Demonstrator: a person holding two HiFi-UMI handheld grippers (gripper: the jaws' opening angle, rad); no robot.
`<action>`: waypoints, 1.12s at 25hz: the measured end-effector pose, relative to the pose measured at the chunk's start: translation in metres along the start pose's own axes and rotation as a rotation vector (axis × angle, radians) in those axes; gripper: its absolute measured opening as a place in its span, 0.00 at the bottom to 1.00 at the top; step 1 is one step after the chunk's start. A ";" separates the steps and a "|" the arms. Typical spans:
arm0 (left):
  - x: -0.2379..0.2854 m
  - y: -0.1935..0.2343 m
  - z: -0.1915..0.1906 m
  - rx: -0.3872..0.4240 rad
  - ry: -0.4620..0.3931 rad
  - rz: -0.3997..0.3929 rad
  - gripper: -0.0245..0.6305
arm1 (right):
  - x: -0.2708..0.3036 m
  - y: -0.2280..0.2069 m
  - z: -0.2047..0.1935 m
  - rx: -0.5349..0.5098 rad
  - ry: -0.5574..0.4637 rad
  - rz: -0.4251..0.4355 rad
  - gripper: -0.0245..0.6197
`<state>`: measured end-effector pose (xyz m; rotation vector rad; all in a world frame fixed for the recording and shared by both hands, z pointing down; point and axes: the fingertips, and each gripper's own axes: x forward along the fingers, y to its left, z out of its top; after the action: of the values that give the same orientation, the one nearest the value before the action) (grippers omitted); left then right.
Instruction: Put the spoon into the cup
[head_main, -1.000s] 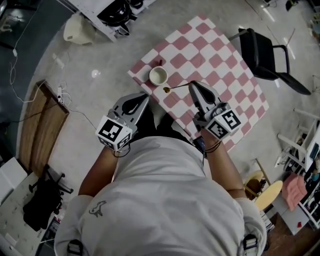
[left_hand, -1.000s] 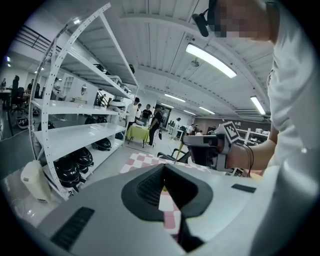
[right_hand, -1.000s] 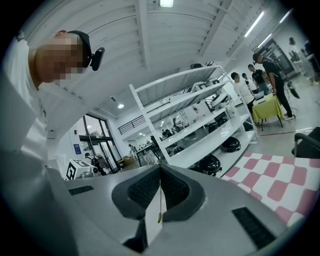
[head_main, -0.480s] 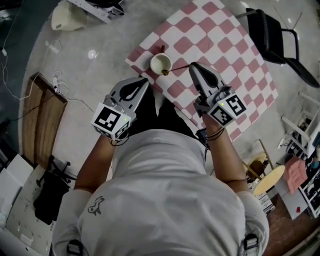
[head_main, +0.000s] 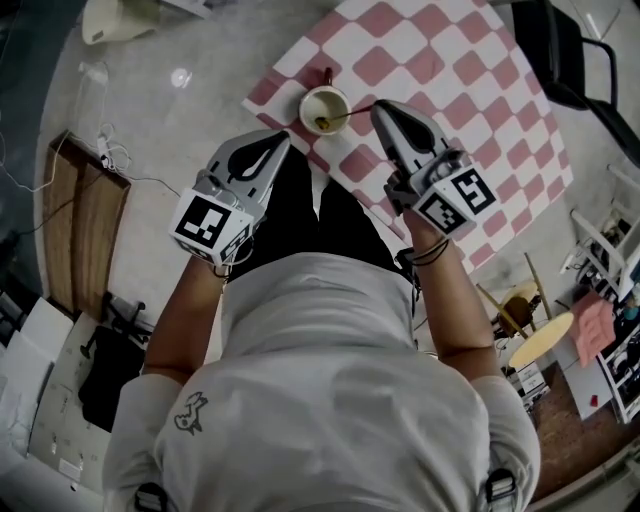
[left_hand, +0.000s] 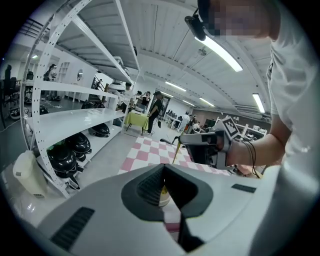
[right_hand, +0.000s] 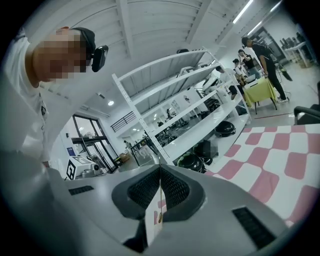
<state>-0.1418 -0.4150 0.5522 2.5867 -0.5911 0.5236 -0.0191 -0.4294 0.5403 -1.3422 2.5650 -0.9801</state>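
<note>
The right tongs (head_main: 383, 108) are pinching the spoon (head_main: 347, 112) by its thin handle, the gripped end hiding between the jaws. Its bowl is dipping into the cup (head_main: 325, 107) on the checkered tabletop (head_main: 450, 80), depth unclear. The left tongs (head_main: 272, 143) are hanging closed and empty.

Both arms forward, left gripper (head_main: 272, 146) and right gripper (head_main: 384, 111) abreast, fingers of each together.

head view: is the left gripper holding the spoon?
No: the spoon is clamped in the right gripper, its bowl at the cup.
</note>
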 end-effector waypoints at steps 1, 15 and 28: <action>0.002 0.004 -0.002 -0.003 0.003 0.002 0.06 | 0.003 -0.004 -0.003 0.003 0.006 0.002 0.09; 0.027 0.024 -0.010 -0.013 0.006 0.006 0.06 | 0.034 -0.037 -0.046 0.065 0.087 0.013 0.09; 0.032 0.043 -0.018 -0.101 0.001 0.007 0.06 | 0.046 -0.057 -0.060 0.113 0.118 0.015 0.09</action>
<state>-0.1403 -0.4514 0.5957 2.4896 -0.6111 0.4849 -0.0279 -0.4576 0.6299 -1.2715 2.5540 -1.2162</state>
